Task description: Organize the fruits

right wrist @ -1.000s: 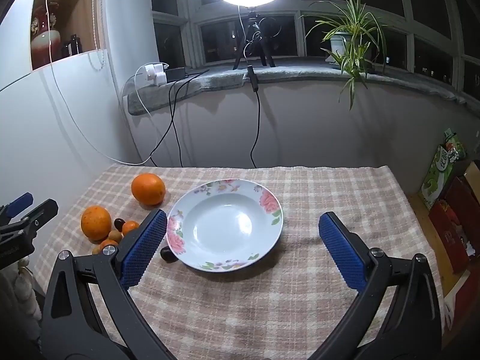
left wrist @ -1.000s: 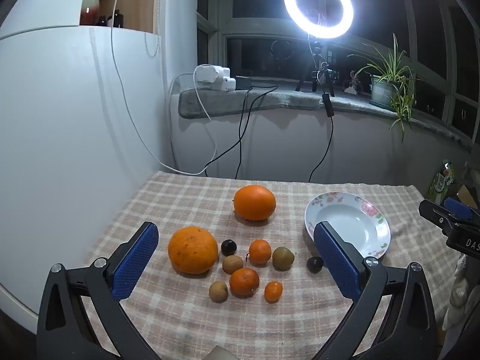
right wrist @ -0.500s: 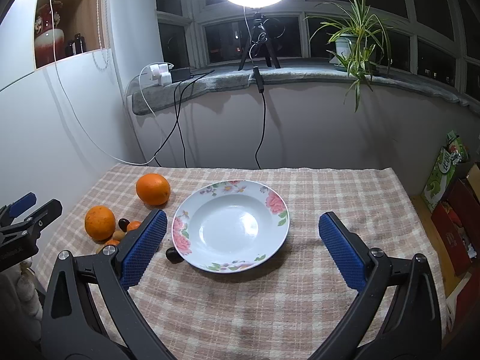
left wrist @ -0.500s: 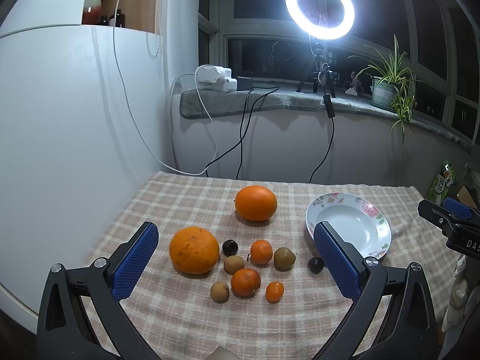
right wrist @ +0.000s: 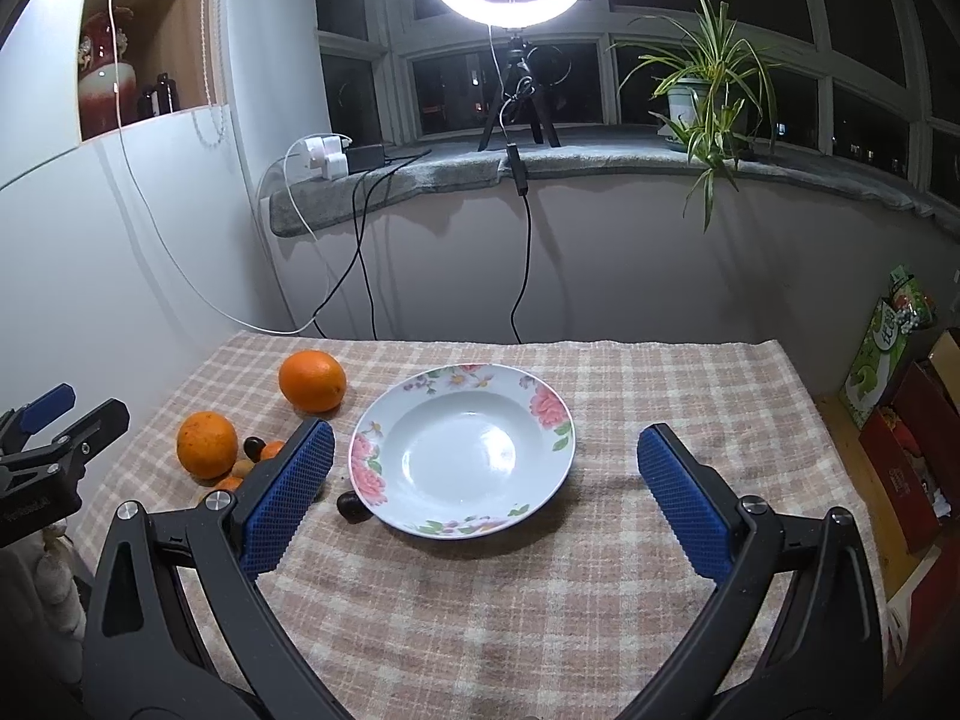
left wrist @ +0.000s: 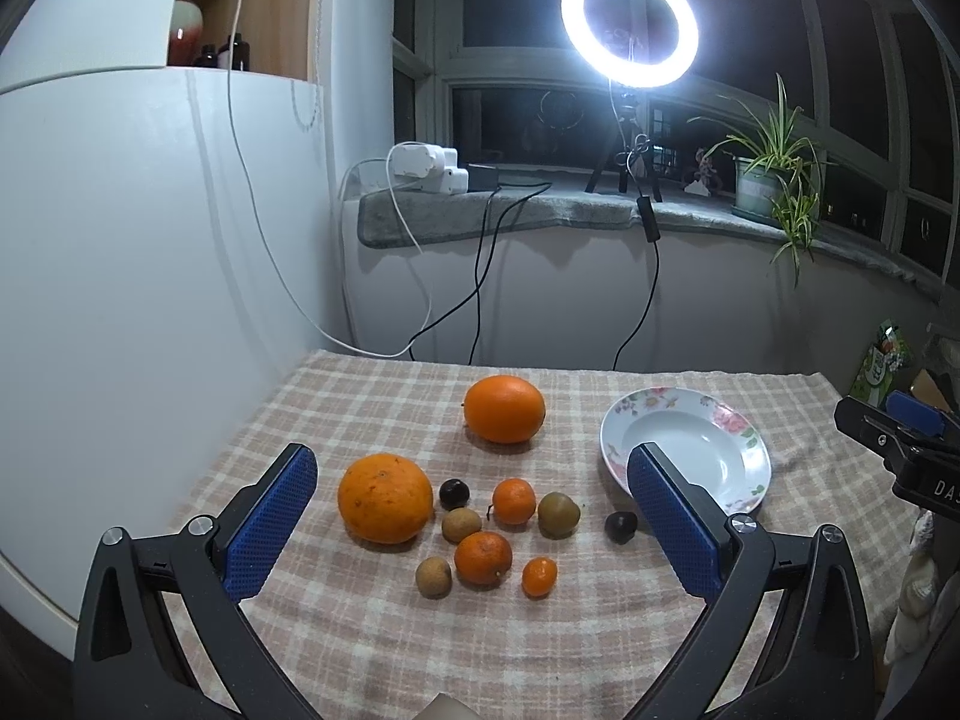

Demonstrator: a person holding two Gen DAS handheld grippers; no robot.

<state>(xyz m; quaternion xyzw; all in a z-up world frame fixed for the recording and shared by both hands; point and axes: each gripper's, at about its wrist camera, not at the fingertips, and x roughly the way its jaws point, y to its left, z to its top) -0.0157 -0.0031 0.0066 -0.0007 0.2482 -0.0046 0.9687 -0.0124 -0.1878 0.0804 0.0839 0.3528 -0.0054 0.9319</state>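
Observation:
In the left wrist view, two large oranges lie on the checked cloth with several small tangerines, brown longans and dark fruits. A white floral plate sits empty at the right. My left gripper is open above the small fruits. In the right wrist view, my right gripper is open over the plate; the oranges lie at its left.
The table stands against a white wall with hanging cables. A ring light and potted plant stand on the sill. Boxes sit on the floor at the right.
Both grippers have drifted slightly; the views shifted a little to the right. No fruit has moved and both stay open.

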